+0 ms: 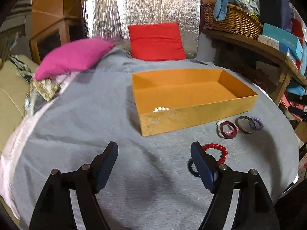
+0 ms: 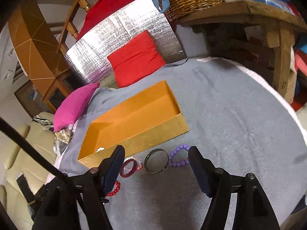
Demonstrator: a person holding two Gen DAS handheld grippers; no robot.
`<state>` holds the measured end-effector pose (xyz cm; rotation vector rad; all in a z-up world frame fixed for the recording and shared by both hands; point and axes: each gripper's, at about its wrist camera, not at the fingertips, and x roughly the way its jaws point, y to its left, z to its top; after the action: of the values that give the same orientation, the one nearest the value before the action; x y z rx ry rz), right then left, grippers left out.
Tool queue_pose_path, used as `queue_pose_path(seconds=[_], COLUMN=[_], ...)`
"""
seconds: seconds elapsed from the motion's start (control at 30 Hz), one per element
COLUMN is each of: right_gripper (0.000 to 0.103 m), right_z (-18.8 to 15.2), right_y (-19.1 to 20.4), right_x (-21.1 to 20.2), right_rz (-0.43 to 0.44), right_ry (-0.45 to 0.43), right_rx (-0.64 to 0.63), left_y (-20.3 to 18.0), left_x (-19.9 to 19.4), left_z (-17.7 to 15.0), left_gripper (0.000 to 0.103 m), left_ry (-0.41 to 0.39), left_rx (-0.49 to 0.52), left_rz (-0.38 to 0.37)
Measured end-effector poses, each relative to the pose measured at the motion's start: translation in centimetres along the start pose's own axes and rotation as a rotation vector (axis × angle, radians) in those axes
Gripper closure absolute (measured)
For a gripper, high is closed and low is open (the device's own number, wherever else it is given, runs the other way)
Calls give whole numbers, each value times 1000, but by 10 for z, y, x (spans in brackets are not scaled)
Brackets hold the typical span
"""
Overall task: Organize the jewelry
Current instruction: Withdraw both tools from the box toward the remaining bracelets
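Observation:
An open orange box (image 1: 201,115) (image 2: 153,134) lies on the grey cloth, with a white bead bracelet (image 1: 160,109) (image 2: 100,149) in its near left corner. In front of it lie a maroon bangle (image 1: 228,130) (image 2: 129,167), a dark metal bangle (image 1: 245,124) (image 2: 156,160), a purple bead bracelet (image 1: 258,122) (image 2: 178,155) and a red bead bracelet (image 1: 217,152) (image 2: 114,189). My left gripper (image 1: 154,150) is open over bare cloth, its right finger beside the red bracelet. My right gripper (image 2: 155,154) is open, and the dark bangle shows between its fingers, untouched.
A pink cushion (image 1: 73,57) and a red cushion (image 1: 156,42) lie at the far side against a silver foil panel (image 1: 107,19). A wooden shelf (image 1: 259,48) with a wicker basket (image 1: 230,19) and boxes stands on the right. A beige sofa (image 2: 23,153) is on the left.

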<state>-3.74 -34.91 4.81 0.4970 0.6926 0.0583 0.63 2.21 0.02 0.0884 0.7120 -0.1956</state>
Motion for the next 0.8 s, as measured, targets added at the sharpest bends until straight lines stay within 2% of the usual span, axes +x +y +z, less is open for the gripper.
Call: queue_pose_path(seconds=[0.1,0.2,0.4,0.53,0.63,0.8], right_gripper=[31,31,31,31,32,32], right_z=[-9,-14,-18,-24,-31,-44], right_y=[-9,-15,-22,-30,-24,-3], right_x=[6,15,24,36,49,66], right_rz=[35,74,54,76,83,116], right_ry=[-4,29,61,128,184,244], right_rx=[21,57,52,90,86,48], left_y=[-14,-31,-60,-64,-61,-51], left_x=[8,13,20,23,23,28], left_z=[-1,-2,-8,-16,-21,-29], left_gripper=[24,24,24,24,24,24], left_ry=[16,37,88,141,167,202], left_rx=[26,59,147,178,171,150], left_rz=[3,-37,-86,-125,-160,-169])
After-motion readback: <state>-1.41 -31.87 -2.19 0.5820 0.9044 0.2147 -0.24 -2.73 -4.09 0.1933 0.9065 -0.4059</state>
